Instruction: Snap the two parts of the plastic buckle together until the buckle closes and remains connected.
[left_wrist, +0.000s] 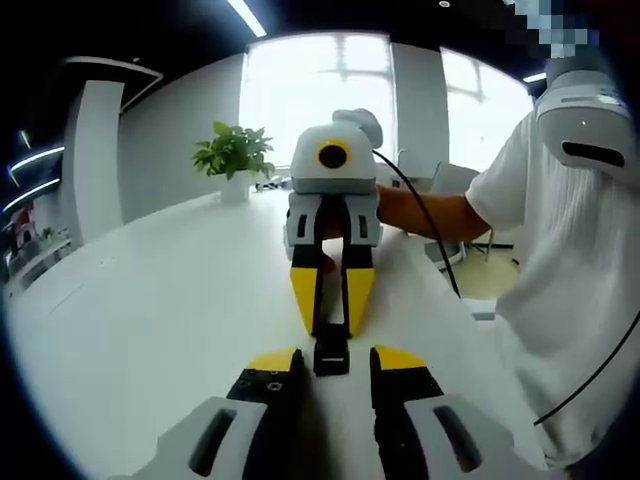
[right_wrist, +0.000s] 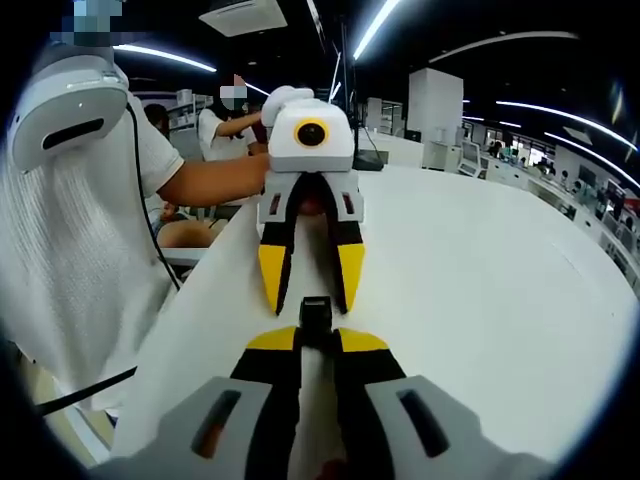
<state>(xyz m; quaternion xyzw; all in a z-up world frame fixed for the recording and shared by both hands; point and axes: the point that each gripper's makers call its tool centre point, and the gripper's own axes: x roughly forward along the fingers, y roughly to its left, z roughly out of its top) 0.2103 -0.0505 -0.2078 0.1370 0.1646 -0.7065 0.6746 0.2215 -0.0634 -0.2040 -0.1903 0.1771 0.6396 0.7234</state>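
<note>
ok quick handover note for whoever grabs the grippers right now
Right gripper: shut on one black buckle part, which sticks out forward past its tips.
Left gripper: open; the buckle part seen between the two grippers lies just ahead of its tips, not gripped by it.
The grippers face each other nose to nose, low over the white table. The second buckle part cannot be told apart in these views.
Done: one part gripped and lined up.
Left: get hold of the mating part, push the two together until they click, check that they stay joined.
</note>
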